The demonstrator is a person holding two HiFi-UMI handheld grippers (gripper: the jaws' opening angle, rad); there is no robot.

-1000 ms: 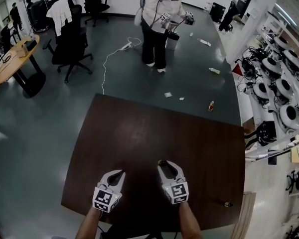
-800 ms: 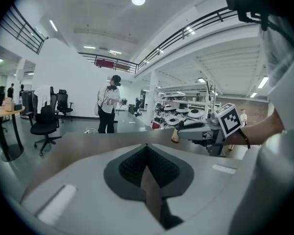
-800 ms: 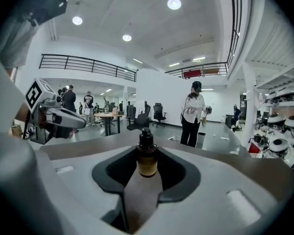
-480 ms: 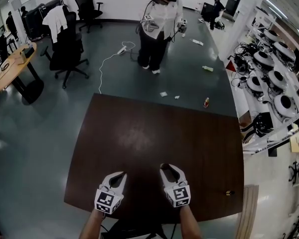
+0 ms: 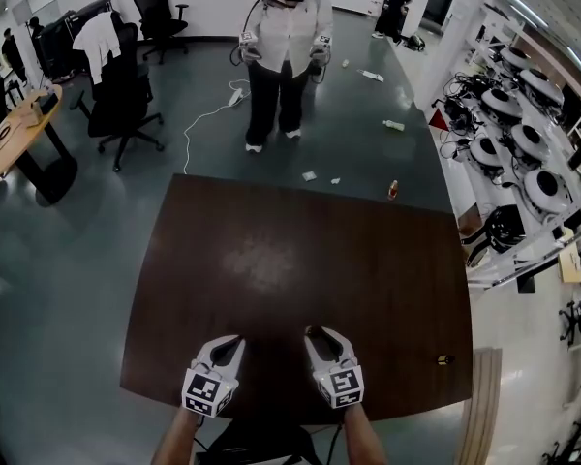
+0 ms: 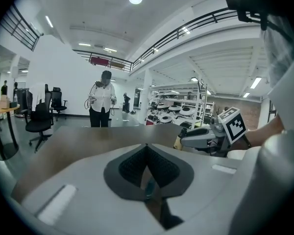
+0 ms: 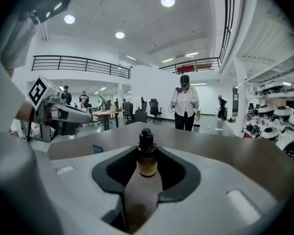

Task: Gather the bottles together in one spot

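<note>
Amber bottle (image 7: 147, 161), upright, clamped in jaws of right hand-held gripper (image 5: 320, 335)

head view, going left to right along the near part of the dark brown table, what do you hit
left gripper with its marker cube → right gripper with its marker cube → small dark bottle lying alone at the far right

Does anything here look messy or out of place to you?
Bottles are scattered over the grey floor beyond the dark brown table: a small orange bottle just past its far edge, a pale bottle on its side farther off, plus white scraps. A tiny dark bottle sits alone near the table's right edge.
</note>
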